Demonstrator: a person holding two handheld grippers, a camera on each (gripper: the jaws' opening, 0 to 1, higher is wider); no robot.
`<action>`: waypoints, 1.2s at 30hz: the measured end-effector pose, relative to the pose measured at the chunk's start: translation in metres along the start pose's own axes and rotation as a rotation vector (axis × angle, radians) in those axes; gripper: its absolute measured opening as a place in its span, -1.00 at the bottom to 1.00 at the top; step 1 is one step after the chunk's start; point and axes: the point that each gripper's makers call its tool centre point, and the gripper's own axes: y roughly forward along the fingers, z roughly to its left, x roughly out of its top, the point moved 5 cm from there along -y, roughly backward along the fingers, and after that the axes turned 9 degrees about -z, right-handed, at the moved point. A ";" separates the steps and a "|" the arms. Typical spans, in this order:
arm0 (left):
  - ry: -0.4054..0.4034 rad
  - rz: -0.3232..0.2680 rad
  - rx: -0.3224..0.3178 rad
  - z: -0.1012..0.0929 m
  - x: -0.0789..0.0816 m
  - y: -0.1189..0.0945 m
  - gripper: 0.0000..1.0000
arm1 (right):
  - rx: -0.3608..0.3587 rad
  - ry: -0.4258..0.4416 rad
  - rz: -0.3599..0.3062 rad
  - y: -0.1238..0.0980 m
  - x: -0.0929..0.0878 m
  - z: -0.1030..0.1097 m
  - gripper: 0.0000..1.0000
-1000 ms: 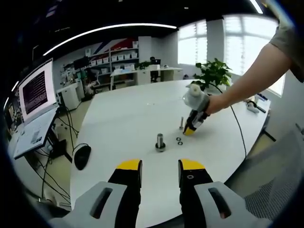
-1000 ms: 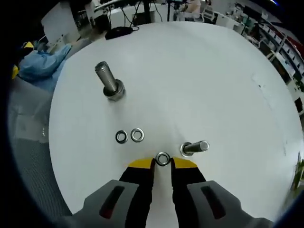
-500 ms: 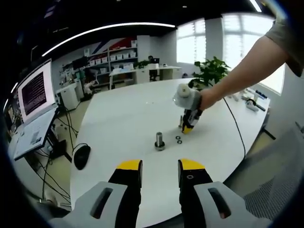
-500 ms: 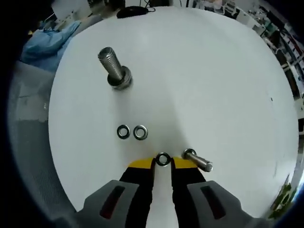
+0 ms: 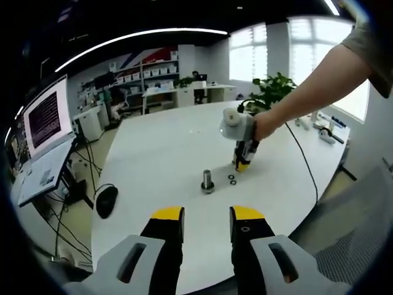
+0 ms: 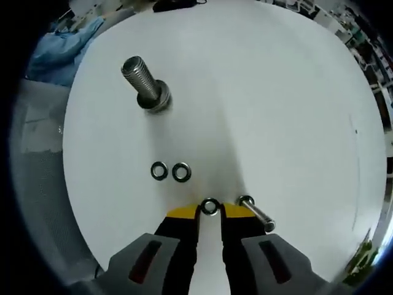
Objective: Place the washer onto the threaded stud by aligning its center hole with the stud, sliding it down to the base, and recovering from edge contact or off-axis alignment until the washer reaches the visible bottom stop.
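- The right tool points down at the white table, and its yellow-tipped jaws pinch a small washer by its edges, the ring lying flat between the tips.
- Just to the right of that washer stands a slim threaded stud, tilted away in the fisheye; the washer is beside its top, not over it (whether they touch cannot be told).
- Two more washers, a dark one and a bright one, lie flat and side by side on the table above the jaw tips, just about touching each other.
- Farther off, up and to the left, a thicker bolt stands upright on its head.
- In the left gripper view, the left tool hangs over the near edge of the table with its jaws apart, a narrow gap between them, nothing in it.
- The same view catches the right tool from across the table, held by a person's hand, tips down near the thick bolt and the loose washers.
- A computer mouse sits at the table's left edge, with a laptop beyond it.
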 end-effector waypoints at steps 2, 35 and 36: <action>0.000 0.000 0.001 0.000 0.000 0.000 -0.45 | -0.006 -0.007 -0.002 0.000 0.000 0.001 -0.70; 0.004 -0.012 0.007 0.001 0.002 -0.001 -0.46 | -0.055 0.189 -0.245 -0.006 -0.023 0.006 -0.74; 0.003 -0.013 0.007 0.001 0.002 -0.001 -0.46 | -0.054 0.190 -0.242 -0.006 -0.024 0.005 -0.74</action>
